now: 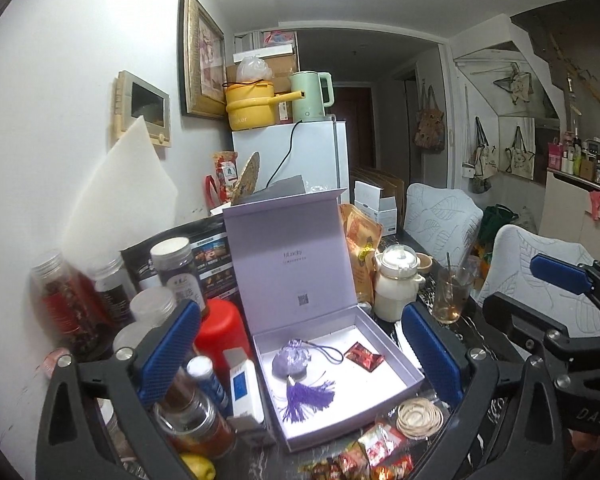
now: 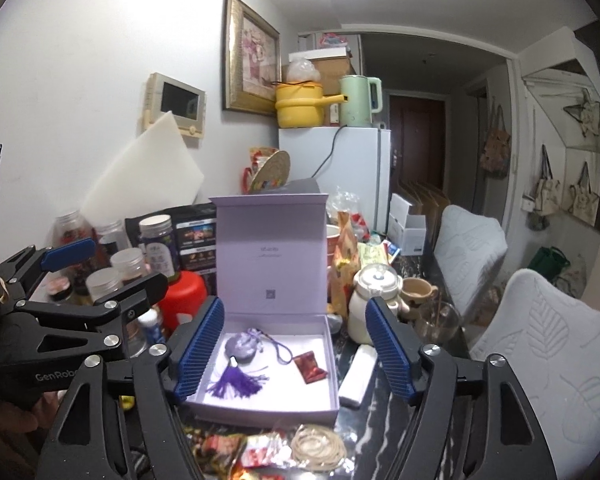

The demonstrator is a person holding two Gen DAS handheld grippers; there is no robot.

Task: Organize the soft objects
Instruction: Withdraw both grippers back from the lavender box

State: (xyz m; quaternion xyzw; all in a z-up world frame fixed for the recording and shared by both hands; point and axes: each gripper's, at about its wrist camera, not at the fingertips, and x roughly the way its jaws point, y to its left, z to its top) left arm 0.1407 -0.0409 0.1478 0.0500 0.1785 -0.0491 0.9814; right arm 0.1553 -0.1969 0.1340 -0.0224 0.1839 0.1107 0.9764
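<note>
A lilac gift box (image 1: 410,364) (image 2: 332,364) stands open on the dark table, its lid upright behind it. Inside lie a purple sachet pouch (image 1: 290,364) (image 2: 242,346) with a tassel (image 1: 306,398) (image 2: 236,386), and a small red packet (image 1: 364,356) (image 2: 310,366). My left gripper (image 1: 300,360) is open, held back above the box with nothing between its blue pads. My right gripper (image 2: 296,354) is open too, its pads either side of the box and touching nothing. Each gripper shows at the edge of the other's view.
Jars and a red bottle (image 1: 220,332) (image 2: 184,296) crowd the left of the box. A cream teapot (image 1: 396,284) (image 2: 370,300) and a glass (image 1: 452,296) stand to its right. Rubber bands (image 1: 418,416) (image 2: 318,446) and candy wrappers lie in front. Two white chairs (image 2: 540,344) stand at right.
</note>
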